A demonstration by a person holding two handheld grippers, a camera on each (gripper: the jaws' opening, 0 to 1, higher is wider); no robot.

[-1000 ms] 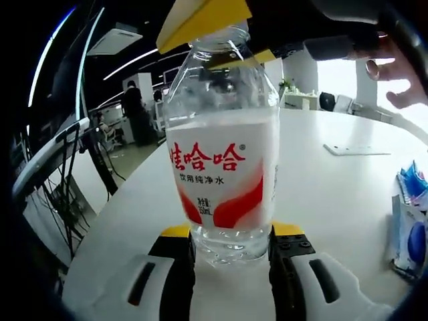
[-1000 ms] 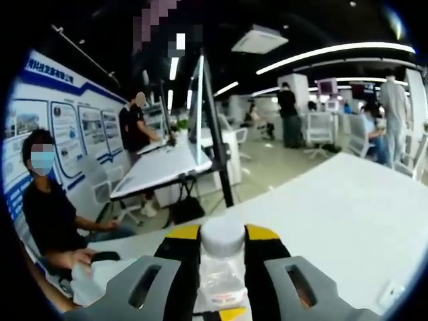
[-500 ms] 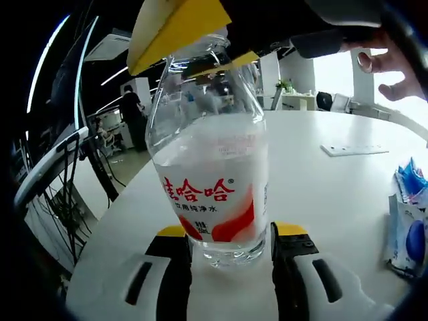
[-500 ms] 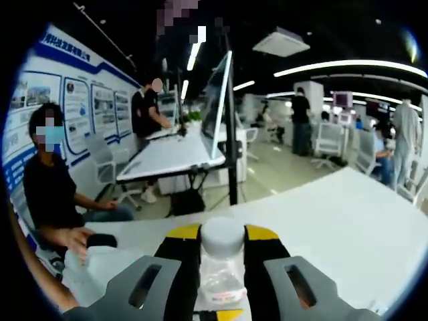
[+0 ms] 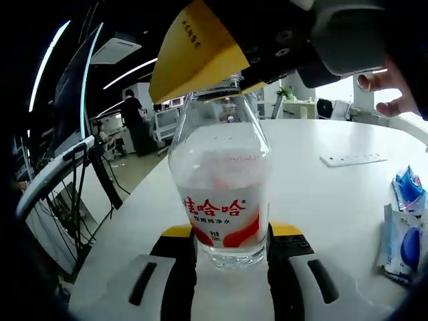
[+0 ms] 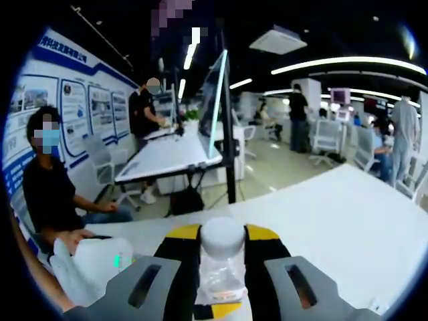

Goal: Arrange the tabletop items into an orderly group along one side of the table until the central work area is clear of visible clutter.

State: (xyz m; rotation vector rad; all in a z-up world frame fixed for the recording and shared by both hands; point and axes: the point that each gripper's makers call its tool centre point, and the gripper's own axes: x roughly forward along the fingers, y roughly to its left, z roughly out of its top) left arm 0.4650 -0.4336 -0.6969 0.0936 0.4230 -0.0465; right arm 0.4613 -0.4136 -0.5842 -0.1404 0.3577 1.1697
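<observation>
A clear water bottle (image 5: pixel 224 187) with a red and white label stands upright on the white table (image 5: pixel 321 194). My left gripper (image 5: pixel 232 231) is shut on its base, one jaw on each side. From above right, the right gripper's yellow-tipped fingers (image 5: pixel 197 53) come down over the bottle's neck. In the right gripper view my right gripper (image 6: pixel 223 233) is shut on the bottle's white cap (image 6: pixel 223 237). At the lower left of that view a hand holds a white body with a green light (image 6: pixel 93 264).
Blue and white packets (image 5: pixel 401 227) lie on the table to the right of the bottle. A flat white strip (image 5: pixel 351 159) lies further back. The table's rounded edge (image 5: pixel 127 200) runs close on the left. A seated person (image 6: pixel 50 194) and desks lie beyond.
Half a second ago the bottle leaned to the left; now it stands upright between the left jaws. The right gripper above it has shifted slightly. Both grips have held.
</observation>
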